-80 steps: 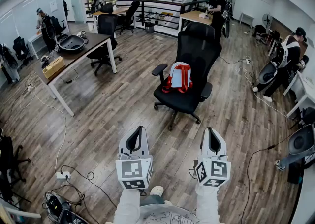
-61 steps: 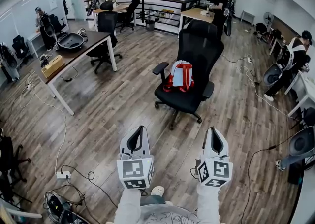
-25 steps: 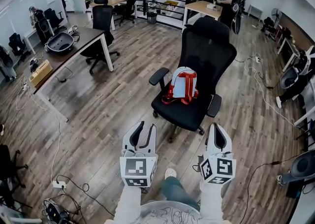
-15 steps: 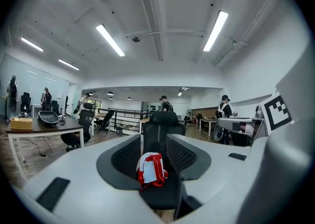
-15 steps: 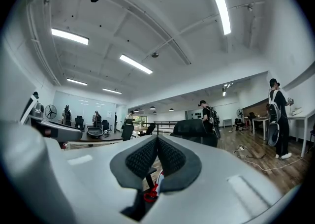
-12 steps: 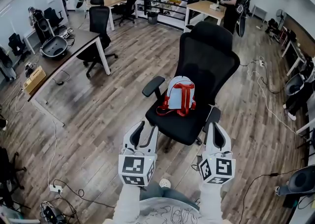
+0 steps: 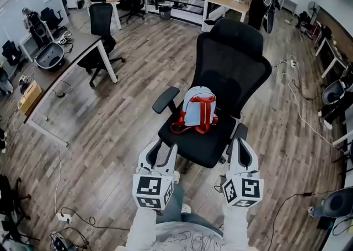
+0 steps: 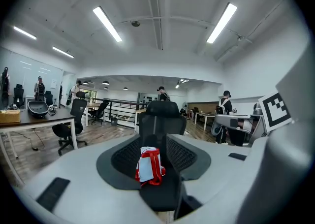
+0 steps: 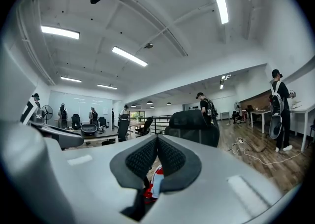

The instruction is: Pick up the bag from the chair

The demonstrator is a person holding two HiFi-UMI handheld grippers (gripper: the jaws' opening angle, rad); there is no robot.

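Note:
A light blue bag (image 7: 198, 109) with red straps stands upright on the seat of a black office chair (image 7: 234, 59). Both grippers hover in front of the seat's near edge, short of the bag and touching nothing. My left gripper (image 7: 161, 148) is open; in the left gripper view the bag (image 8: 149, 166) shows straight ahead between its pads, with the chair (image 8: 161, 114) behind it. My right gripper (image 7: 241, 144) is shut and holds nothing. In the right gripper view its pads (image 9: 142, 156) meet at the tip, and a sliver of the bag (image 9: 155, 181) shows beneath them.
A dark desk (image 7: 71, 57) with a second office chair (image 7: 102, 23) stands to the left, a cardboard box (image 7: 30, 95) on its near end. Cables (image 7: 298, 106) trail over the wood floor to the right. People stand by desks at the far back.
I have walked up to the chair, so it and the bag now fill the middle of the view. The left gripper went from shut to open; the right stayed shut.

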